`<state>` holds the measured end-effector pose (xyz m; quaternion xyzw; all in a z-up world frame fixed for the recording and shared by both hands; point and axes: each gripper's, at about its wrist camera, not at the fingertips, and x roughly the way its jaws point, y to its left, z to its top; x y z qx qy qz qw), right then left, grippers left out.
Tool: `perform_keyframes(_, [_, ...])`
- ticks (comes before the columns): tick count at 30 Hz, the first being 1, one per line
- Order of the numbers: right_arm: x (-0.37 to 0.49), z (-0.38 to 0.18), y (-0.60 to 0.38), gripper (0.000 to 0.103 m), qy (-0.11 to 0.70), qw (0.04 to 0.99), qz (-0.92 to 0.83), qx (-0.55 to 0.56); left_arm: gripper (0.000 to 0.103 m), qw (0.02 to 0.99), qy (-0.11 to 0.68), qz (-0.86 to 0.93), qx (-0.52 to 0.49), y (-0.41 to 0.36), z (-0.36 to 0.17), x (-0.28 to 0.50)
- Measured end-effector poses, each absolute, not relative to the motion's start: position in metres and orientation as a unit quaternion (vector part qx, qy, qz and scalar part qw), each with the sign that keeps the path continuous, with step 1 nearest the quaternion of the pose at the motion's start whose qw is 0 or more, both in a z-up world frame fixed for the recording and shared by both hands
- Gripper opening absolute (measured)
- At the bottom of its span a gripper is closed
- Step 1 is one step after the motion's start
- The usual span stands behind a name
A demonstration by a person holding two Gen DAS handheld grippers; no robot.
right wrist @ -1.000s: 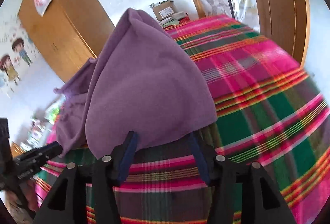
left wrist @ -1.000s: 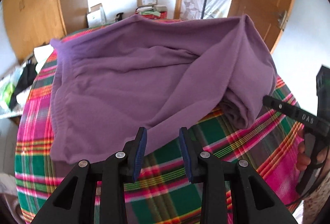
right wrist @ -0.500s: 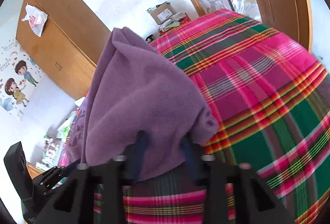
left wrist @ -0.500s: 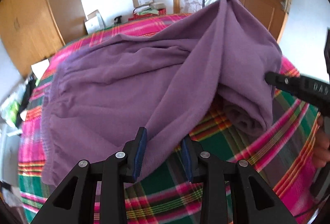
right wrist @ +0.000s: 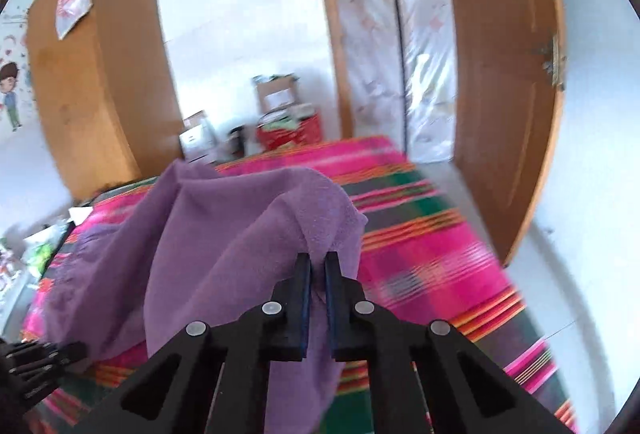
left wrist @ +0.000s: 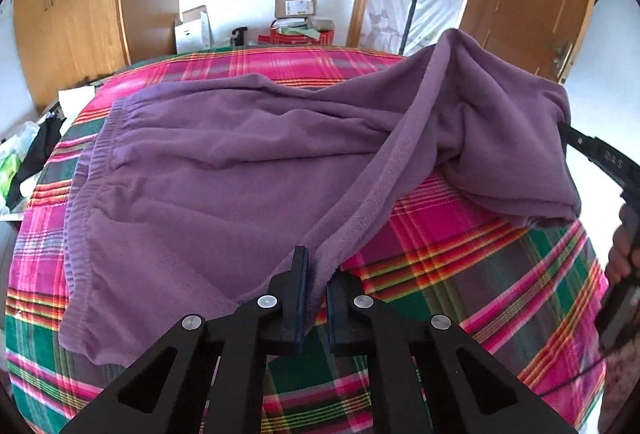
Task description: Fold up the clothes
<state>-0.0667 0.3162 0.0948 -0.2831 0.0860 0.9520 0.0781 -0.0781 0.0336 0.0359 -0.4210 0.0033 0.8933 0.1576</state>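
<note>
Purple fleece trousers lie across plaid bedspread, waistband toward the left, long axis running left to right. Left gripper clenched on the near hem edge; right gripper clenched on a bunched leg end, lifted clear of the bed. Leg end hangs at the garment's right, waistband well apart to the left: judged, any fold would carry the right grip leftward over the body

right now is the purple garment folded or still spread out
Partly folded: the garment lies mostly spread on the plaid cover, while both tongs, left and right, hold its right end lifted.
</note>
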Motion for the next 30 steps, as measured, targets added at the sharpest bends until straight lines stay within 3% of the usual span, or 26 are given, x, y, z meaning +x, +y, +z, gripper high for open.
perform_keyframes(16, [-0.100, 0.099, 0.370, 0.007, 0.011, 0.203, 0.946, -0.252, 0.007, 0.194, 0.016, 0.887, -0.419, 0.036, 0.040, -0.057])
perform_keyframes(24, [-0.114, 0.090, 0.360, 0.008, -0.098, 0.245, 0.934, -0.241, 0.006, 0.199, 0.014, 0.882, -0.427, 0.034, 0.033, -0.054])
perform_keyframes(30, [-0.099, 0.070, 0.385, 0.008, -0.026, 0.218, 0.920, -0.325, 0.006, 0.203, 0.013, 0.879, -0.432, 0.032, 0.028, -0.051])
